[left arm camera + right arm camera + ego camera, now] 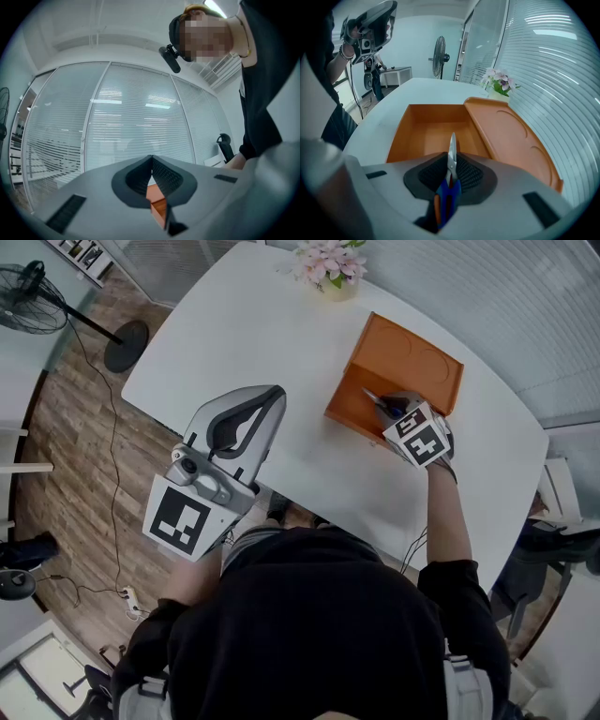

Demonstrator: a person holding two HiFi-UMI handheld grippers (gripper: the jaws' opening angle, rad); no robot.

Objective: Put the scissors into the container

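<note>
The scissors are pinched between the jaws of the right gripper. Their blue-and-orange handles are set back behind the pads, and the closed blades are pointed out past the jaw tips at the open orange container just ahead and below, its lid laid flat to the right of the jaws. The jaws of the left gripper are pressed together at their tips with nothing held, and a slice of the container is seen through the gap beneath them.

readable text: none | labels, brands, numbers: none | signs: none
</note>
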